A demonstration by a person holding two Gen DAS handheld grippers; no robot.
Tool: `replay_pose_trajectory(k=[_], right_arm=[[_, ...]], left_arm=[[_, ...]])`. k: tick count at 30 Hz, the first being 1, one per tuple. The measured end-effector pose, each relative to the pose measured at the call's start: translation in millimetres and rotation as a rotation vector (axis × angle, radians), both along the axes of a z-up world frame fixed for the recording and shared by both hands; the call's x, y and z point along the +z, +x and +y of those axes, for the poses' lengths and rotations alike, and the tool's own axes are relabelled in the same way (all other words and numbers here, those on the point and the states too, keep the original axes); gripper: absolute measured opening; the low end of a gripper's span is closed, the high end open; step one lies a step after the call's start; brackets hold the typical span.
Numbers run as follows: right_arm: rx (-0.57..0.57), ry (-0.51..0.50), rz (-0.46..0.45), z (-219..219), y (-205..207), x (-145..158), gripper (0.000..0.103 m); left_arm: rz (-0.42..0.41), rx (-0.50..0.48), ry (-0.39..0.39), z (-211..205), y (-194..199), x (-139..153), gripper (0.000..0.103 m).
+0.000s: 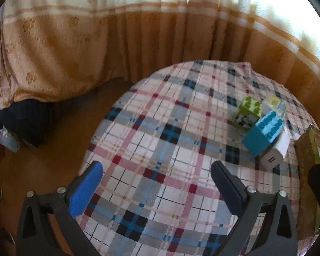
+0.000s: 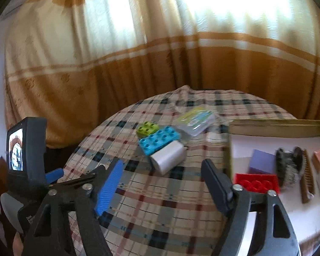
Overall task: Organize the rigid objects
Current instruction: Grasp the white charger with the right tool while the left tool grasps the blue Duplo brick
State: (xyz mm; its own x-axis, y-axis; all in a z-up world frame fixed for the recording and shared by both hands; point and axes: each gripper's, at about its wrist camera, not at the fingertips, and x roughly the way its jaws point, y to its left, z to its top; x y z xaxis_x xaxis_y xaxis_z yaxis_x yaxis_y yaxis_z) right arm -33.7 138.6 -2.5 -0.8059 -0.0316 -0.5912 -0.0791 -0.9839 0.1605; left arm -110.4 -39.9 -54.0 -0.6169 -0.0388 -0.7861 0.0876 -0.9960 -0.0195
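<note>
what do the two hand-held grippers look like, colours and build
Both match: the left hand-held gripper and right hand-held gripper each have black angular arms with silver bolts, one ribbed blue finger pad and one dark pad. The left unit also carries a small lit screen.

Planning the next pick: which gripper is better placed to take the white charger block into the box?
Probably right. The right gripper, open and empty, faces the white charger block, with the box beside it.

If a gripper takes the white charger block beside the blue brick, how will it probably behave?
The white charger block looks hard and boxy, so it should probably stay stiff. Its smooth glossy sides may slip between pads. It lies flat on the plaid cloth, so it should hardly roll, but a push might drag the blue brick.
</note>
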Motion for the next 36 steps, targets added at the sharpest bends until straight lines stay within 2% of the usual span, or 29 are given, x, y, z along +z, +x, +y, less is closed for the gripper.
replay_pose_trajectory(k=[4,7,9,13,21,23,26,31,36], right_arm=[[0.035,-0.007,-0.073,-1.9,-24.5,-9.9,0.07],[0.053,0.035,-0.117,-7.4,-39.3,-17.6,0.068],[0.058,0.063,-0.158,-9.9,-49.9,-25.9,0.059],[0.036,0.067,-0.237,-2.1,-65.9,-41.1,0.055],[0.02,0.028,-0.233,6.1,-85.1,-50.8,0.053],[0.031,0.015,-0.229,7.1,-84.3,-50.4,0.039],[0.063,0.005,-0.226,6.6,-79.7,-50.3,0.024],[0.111,-0.051,-0.202,5.2,-62.5,-46.0,0.024],[0.107,-0.033,-0.192,1.4,-57.7,-46.2,0.024]], left_arm=[[-0.028,0.014,-0.017,0.5,-1.5,-5.0,0.102],[-0.039,0.009,-0.044,4.3,-2.9,-6.8,0.102],[-0.045,0.008,-0.052,5.4,-3.5,-8.0,0.102],[-0.046,0.008,-0.055,4.9,-4.3,-7.9,0.102],[-0.055,0.003,-0.076,7.4,-6.2,-9.8,0.102],[-0.054,0.002,-0.075,7.1,-6.0,-9.8,0.102],[-0.054,0.001,-0.075,7.6,-5.6,-9.8,0.102],[-0.048,-0.014,-0.054,7.2,-4.7,-8.7,0.102],[-0.05,-0.02,-0.055,8.7,-4.8,-9.2,0.102]])
